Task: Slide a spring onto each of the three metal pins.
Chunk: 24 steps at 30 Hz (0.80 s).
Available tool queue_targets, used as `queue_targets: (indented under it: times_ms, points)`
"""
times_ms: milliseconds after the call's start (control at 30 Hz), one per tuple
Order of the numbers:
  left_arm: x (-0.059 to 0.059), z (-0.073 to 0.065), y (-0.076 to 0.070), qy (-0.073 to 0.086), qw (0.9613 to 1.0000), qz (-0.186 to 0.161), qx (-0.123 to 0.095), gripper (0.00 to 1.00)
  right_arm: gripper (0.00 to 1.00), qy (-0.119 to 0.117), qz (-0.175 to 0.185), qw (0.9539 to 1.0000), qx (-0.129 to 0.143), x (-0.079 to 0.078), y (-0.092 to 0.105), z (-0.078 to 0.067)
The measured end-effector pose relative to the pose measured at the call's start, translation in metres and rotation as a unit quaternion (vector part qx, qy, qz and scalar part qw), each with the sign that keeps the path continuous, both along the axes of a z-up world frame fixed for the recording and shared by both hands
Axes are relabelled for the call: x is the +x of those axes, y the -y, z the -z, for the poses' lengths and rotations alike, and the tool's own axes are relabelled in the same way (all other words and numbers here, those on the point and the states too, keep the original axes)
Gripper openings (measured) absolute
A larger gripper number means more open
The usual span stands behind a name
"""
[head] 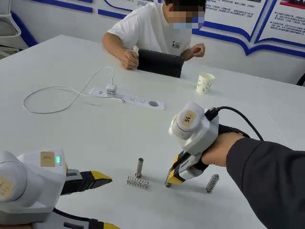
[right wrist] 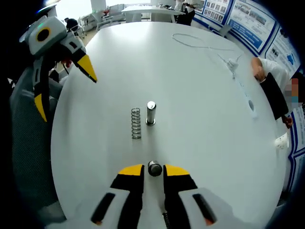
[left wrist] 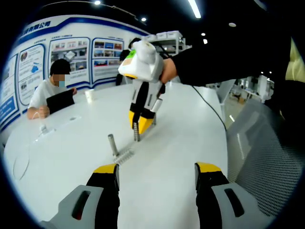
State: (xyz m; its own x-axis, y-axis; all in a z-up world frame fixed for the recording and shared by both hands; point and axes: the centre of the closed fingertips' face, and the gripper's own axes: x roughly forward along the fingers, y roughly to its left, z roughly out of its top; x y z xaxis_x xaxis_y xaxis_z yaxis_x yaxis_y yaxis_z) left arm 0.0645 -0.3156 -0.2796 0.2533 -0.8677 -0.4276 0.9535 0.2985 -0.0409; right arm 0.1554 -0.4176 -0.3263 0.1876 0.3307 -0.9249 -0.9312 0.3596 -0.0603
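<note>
White and mostly bare, the workbench top (head: 71, 138) carries the small parts in front of the person. Nearest, the left gripper (left wrist: 157, 168) hangs low over the surface with its black, yellow-tipped fingers (left wrist: 106, 170) spread wide and nothing between them. I judge it is held ready to take the next part. Just beyond its fingertips a loose coil spring of bright wire (left wrist: 125, 155) lies flat on its side. Just beside the spring stands a short cylindrical metal pin (left wrist: 113, 144), upright and bare, so a spring can go over its top. A little farther, the right gripper (head: 174, 177) points down with its fingers clenched on a second metal pin (right wrist: 155, 168), whose round top shows between the tips. Coils seem to wrap its lower part, so the grasp probably steadies it while a spring settles. On the outer side of these fingers rests another grey spring (head: 212, 183); whether a pin is inside it I cannot tell. Far behind are a white power strip (head: 128, 98), a paper cup (head: 205, 82) and a seated person (head: 147, 28).
</note>
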Motion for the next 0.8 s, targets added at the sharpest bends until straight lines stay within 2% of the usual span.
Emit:
queue_targets:
  times_ms: [467,800]
  points:
    - [0.001,0.0,0.0,-0.001,1.0,-0.001,-0.001,0.65,0.21,0.013,-0.006,0.9998,0.011,0.001,-0.004,-0.01]
    - [0.001,-0.002,0.0,0.0,1.0,-0.003,-0.002,0.65,0.21,0.02,-0.021,0.9992,0.026,-0.002,-0.025,-0.015]
